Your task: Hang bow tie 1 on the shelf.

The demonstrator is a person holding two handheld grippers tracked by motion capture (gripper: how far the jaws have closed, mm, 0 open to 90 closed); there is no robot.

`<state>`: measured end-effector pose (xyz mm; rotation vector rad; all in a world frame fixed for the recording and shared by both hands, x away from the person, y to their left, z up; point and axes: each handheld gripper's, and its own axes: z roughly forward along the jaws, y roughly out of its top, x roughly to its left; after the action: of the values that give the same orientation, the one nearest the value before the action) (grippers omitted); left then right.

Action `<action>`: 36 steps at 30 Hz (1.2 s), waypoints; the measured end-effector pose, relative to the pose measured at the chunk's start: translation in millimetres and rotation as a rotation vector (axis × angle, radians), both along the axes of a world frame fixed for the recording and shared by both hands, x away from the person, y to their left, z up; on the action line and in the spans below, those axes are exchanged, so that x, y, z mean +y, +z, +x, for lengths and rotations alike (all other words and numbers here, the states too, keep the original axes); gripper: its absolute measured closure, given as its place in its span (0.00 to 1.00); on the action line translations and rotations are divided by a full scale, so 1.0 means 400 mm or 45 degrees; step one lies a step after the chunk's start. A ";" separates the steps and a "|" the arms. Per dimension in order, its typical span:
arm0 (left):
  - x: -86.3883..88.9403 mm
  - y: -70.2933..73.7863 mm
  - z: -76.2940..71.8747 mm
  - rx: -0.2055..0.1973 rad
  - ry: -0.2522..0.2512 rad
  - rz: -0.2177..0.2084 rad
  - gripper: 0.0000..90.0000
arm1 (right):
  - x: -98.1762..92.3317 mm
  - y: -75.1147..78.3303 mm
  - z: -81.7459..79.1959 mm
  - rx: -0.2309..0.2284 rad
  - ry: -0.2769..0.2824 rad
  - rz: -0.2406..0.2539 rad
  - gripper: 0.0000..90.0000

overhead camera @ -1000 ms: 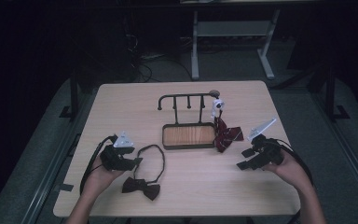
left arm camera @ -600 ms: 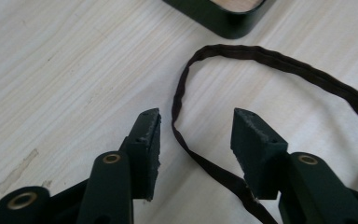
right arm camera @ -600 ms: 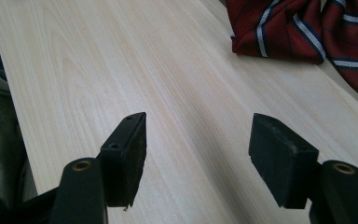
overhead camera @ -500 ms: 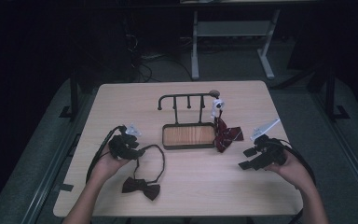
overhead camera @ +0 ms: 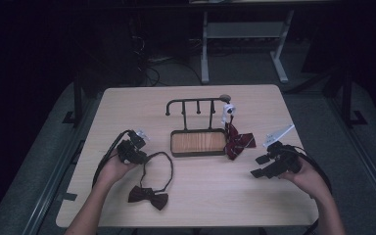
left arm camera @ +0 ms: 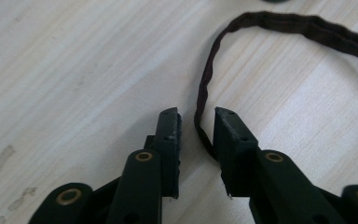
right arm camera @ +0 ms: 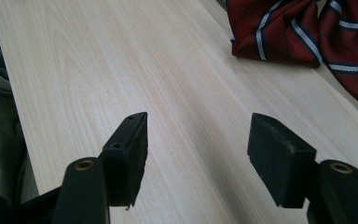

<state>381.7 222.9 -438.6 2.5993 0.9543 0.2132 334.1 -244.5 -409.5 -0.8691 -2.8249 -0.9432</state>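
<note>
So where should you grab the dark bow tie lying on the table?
Probably by its thin neck strap, not the knot. The dark bow tie lies flat, but the strap loops out toward the left gripper, whose open jaws already sit either side of it. Come from above and pinch.
</note>
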 end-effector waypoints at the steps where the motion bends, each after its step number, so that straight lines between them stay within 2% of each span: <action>1: -0.002 -0.002 -0.001 0.010 0.005 -0.006 0.82 | 0.000 0.000 0.000 -0.001 0.001 0.001 0.42; 3: -0.003 -0.003 0.001 0.012 -0.008 0.004 0.84 | 0.001 0.001 -0.001 0.003 0.000 0.004 0.42; 4: -0.005 -0.003 0.000 0.022 -0.011 -0.004 0.88 | 0.001 0.002 -0.002 0.001 -0.001 0.004 0.42; 9: -0.008 -0.003 -0.001 0.019 -0.039 0.008 0.99 | 0.000 0.007 -0.004 -0.018 -0.004 0.011 0.43; 16: -0.002 0.003 -0.004 0.027 -0.038 -0.012 1.00 | 0.001 0.000 -0.002 -0.005 -0.010 0.021 0.43; 21: -0.001 0.014 -0.010 0.019 -0.053 -0.027 1.00 | 0.003 -0.006 0.001 -0.005 -0.015 0.002 0.42; 25: -0.005 0.041 -0.017 0.008 -0.073 -0.056 1.00 | 0.002 -0.005 0.001 -0.007 -0.018 0.001 0.41; 32: -0.008 0.082 -0.025 -0.012 -0.125 -0.046 1.00 | 0.002 -0.005 0.000 -0.010 -0.018 -0.002 0.39; 36: -0.008 0.099 -0.029 -0.016 -0.142 -0.071 1.00 | 0.001 -0.006 0.000 -0.008 -0.017 -0.004 0.39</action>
<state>370.0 219.8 -398.8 2.5878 0.7966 0.1711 334.2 -244.2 -412.0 -0.8878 -2.8303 -0.9444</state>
